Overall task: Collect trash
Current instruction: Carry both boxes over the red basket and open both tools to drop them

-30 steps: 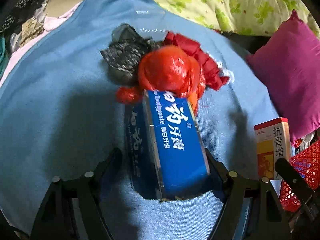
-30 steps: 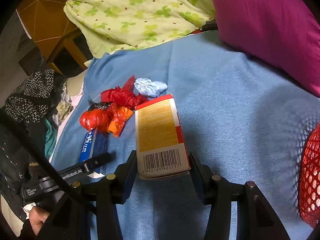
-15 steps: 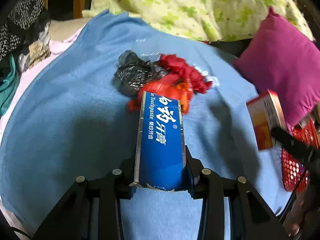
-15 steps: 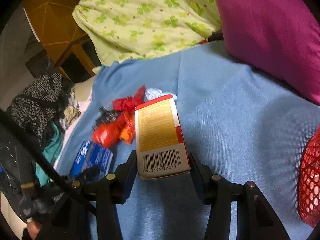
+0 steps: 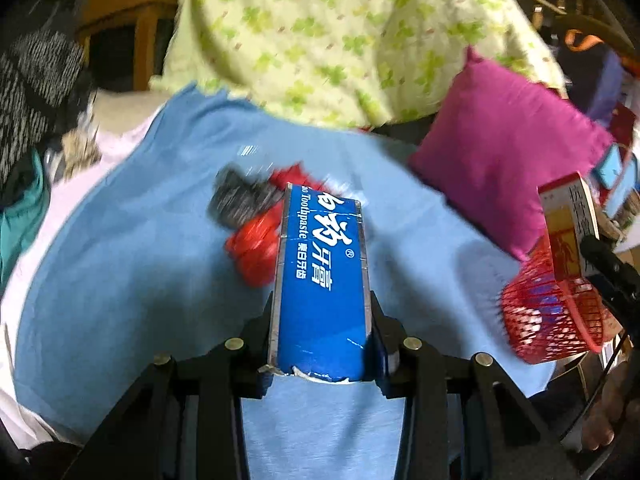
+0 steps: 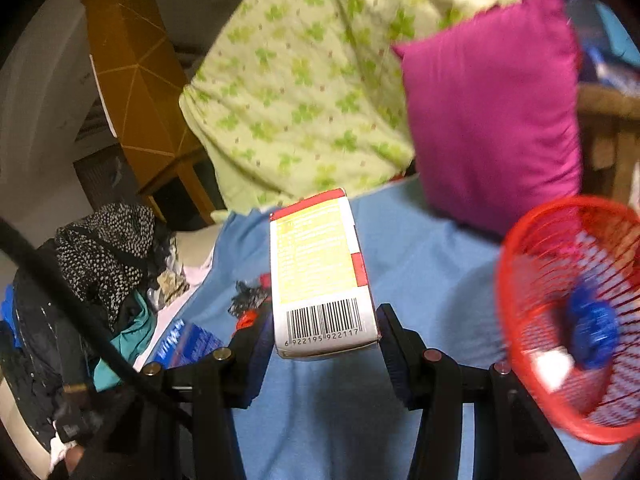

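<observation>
Lifted clear of the blue bed cover (image 5: pixel 120 264) since a second ago: toothpaste box (image 5: pixel 322 280) clamped in left tool (image 5: pixel 320 344), medicine box (image 6: pixel 320 276) clamped in right tool (image 6: pixel 324 344). Best carried level over red basket (image 6: pixel 520 320) at right, released only once squarely above its rim.

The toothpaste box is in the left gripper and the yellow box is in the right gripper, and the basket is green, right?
Not quite: the basket is red, as the right wrist view shows. The rest holds: the left gripper holds the toothpaste box, the right gripper the yellow box.
</observation>
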Demonstrator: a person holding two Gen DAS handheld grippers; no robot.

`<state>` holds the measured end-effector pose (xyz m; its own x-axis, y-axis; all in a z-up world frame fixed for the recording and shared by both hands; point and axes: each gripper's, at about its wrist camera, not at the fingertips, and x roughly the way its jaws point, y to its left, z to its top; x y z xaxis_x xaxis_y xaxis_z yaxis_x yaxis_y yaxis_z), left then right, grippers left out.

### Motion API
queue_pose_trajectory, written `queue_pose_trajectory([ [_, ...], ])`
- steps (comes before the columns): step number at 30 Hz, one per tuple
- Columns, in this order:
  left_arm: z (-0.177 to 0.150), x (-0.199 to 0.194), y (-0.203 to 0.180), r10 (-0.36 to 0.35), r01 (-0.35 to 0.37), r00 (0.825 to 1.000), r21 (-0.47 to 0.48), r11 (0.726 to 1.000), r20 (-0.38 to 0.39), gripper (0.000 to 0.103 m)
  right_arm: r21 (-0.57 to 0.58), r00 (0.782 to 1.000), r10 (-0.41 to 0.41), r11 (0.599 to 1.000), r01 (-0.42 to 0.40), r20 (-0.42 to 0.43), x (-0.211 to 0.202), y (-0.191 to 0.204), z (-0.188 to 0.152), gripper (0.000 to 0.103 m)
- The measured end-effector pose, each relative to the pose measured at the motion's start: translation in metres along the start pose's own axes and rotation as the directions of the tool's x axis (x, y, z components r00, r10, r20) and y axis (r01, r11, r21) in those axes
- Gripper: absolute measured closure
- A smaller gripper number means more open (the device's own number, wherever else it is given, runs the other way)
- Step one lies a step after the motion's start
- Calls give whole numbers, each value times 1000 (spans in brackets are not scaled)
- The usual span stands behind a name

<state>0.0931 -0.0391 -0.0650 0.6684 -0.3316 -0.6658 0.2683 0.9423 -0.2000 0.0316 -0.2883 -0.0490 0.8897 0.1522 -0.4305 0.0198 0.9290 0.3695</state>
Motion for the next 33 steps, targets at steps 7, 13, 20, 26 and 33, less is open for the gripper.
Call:
queue_pose_trajectory([
  [7,19,-37,-70,-65,54,995,137,989,74,63,34,990,-79,997,75,120,-82,-27,17,50],
  [13,33,-56,-123,-158,133,983,228,965,96,63,91,972,-152,986,138,177,-129,-63,22,50],
  [20,37,-53,-199,-315,288,949,336,897,27,62,202,947,-239,959,196,213,-162,-117,20,50],
  [26,28,-14,-262,-357,364,929,393,844,-94,59,321,952,-252,928,188,171,-163,-162,9,50],
  [33,11,25,-297,-343,381,924,433,817,-166,48,378,967,-234,908,179,103,-143,-188,-2,45],
])
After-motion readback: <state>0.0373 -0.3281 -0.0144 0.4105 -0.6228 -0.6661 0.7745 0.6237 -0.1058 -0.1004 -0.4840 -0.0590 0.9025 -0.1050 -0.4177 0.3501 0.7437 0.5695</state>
